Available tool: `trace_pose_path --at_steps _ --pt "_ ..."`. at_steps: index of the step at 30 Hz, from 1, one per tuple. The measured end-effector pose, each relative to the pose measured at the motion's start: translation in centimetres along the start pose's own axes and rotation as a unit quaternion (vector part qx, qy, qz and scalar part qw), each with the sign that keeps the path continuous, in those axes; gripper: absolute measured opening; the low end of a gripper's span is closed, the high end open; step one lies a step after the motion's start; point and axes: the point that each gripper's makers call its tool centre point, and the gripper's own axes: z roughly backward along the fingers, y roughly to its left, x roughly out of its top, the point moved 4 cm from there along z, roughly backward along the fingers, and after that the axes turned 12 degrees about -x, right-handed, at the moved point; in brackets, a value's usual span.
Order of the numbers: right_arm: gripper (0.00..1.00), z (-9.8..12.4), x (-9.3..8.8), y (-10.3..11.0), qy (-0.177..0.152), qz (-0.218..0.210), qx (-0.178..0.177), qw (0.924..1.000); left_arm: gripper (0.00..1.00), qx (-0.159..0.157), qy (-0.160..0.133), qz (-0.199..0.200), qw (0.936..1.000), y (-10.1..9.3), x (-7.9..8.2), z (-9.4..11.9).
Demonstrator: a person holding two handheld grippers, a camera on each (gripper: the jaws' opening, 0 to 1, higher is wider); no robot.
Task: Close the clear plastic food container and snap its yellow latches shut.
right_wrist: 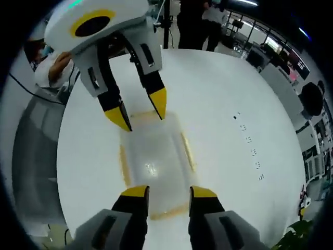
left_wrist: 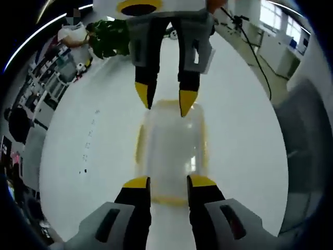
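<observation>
Clear plastic, rimmed in yellow, the rectangular food container (left_wrist: 170, 151) lies flat on the round white table (left_wrist: 93, 156), with its lid down. In the left gripper view, the left gripper (left_wrist: 169, 182) stands at the container's near short end, its yellow-tipped jaws set a little apart and holding nothing. The right gripper (left_wrist: 166, 101) faces it over the far end, jaws likewise parted. In the right gripper view, a yellow latch (right_wrist: 188, 151) lies along the container's right side.
</observation>
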Motion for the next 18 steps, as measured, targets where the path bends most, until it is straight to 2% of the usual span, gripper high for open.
trace_pose_path --at_steps 7,13,18 --pt "0.26 -0.1 0.6 0.0 -0.003 0.027 0.004 0.9996 0.24 0.002 0.001 -0.016 0.9999 0.6 0.5 0.2" --pt "0.24 -0.2 1.3 0.0 -0.013 0.022 0.008 0.9996 0.23 0.002 0.002 -0.02 0.9998 0.7 0.7 0.0" --pt "0.23 -0.7 2.5 0.4 -0.029 0.023 0.019 0.9992 0.23 -0.006 -0.012 -0.007 0.9999 0.6 1.4 -0.9"
